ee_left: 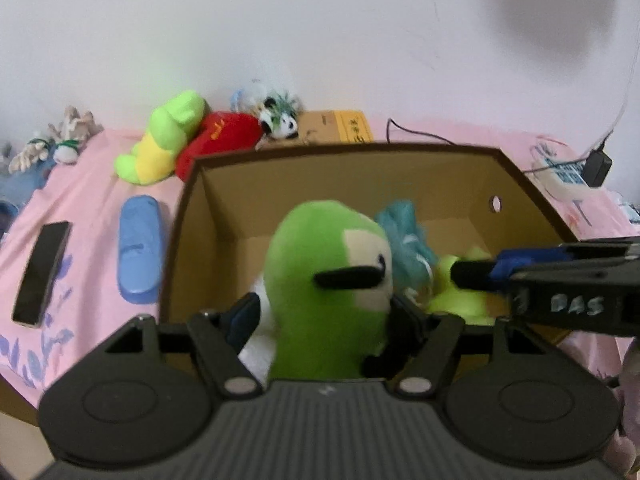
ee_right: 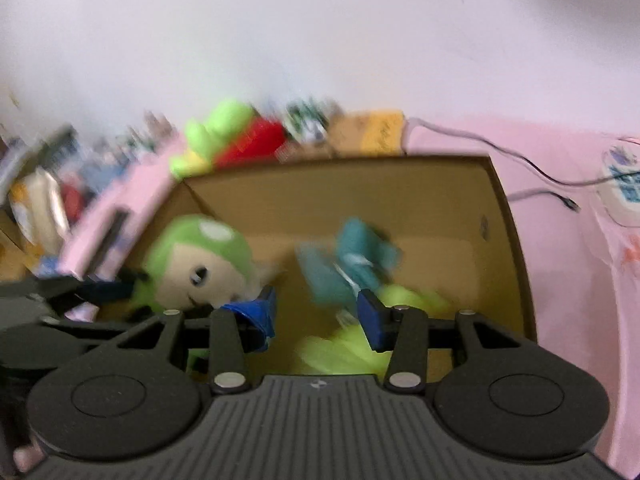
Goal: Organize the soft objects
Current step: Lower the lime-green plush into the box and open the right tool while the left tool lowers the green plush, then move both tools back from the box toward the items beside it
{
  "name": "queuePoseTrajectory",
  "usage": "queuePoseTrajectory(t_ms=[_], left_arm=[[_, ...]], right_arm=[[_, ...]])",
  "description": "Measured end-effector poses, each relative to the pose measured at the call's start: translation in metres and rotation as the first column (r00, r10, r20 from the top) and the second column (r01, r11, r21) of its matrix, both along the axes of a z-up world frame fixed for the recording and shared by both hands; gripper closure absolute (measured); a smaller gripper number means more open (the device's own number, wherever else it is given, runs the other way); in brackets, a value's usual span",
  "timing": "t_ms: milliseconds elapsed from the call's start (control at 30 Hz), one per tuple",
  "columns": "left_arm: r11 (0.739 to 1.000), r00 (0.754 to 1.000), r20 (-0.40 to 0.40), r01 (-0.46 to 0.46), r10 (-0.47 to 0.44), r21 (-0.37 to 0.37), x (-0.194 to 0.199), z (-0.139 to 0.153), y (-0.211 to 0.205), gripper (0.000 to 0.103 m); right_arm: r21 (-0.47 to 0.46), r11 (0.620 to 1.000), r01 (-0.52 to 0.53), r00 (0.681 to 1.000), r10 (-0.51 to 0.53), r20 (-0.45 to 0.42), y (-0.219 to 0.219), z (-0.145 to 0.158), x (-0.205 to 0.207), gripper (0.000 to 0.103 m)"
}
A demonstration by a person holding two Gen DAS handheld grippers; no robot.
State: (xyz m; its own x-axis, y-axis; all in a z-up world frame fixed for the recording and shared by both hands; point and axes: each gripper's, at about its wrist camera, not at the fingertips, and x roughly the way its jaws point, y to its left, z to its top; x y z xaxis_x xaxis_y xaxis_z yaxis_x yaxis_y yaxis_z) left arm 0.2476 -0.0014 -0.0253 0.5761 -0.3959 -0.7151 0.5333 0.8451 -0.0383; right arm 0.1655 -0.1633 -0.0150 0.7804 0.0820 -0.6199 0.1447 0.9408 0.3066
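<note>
One pink bedsheet [ee_left: 100, 168] under cardboard box [ee_left: 340, 172], white wall [ee_left: 280, 20], left jaws gripping green plush [ee_left: 328, 280], right jaws apart.

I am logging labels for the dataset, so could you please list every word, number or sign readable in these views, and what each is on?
"DAS": white handwritten letters on the side of the right gripper; the first letter may be a B.
Yellow label on the small cardboard box behind the large cardboard box: dark characters, too small to read.
Red plush toy: yellow marking, unreadable.
White power strip: blue print, blurred.
</note>
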Motion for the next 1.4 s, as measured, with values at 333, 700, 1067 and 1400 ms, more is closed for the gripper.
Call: queuePoseTrajectory(t_ms=[333,700,1067,1400], left_arm=[[0.997,0.995,0.066,-0.066,0.068,-0.035,-0.017,0.027,0.021,0.031],[0.989,0.988,0.073,-0.133,0.137,-0.059,-0.052,0.044,0.05,0.031],[0.993,0.992,0.033,-0.118,0.119,-0.031,-0.091,0.034,0.064,0.031],[0.993,0.992,-0.042,-0.117,0.117,-0.011,-0.113,0.015,0.076,0.03]], right_arm=[[-0.105,0.988,0.115,0.968,-0.088,0.234,0.006,0.025,-0.043,0.074],[-0.015,0.99,0.137,0.963,-0.13,0.234,0.004,0.02,-0.088,0.074],[0.053,0.986,0.156,0.966,-0.164,0.201,0.013,0.016,-0.131,0.074],[0.104,0.98,0.168,0.973,-0.182,0.143,0.023,-0.001,-0.158,0.074]])
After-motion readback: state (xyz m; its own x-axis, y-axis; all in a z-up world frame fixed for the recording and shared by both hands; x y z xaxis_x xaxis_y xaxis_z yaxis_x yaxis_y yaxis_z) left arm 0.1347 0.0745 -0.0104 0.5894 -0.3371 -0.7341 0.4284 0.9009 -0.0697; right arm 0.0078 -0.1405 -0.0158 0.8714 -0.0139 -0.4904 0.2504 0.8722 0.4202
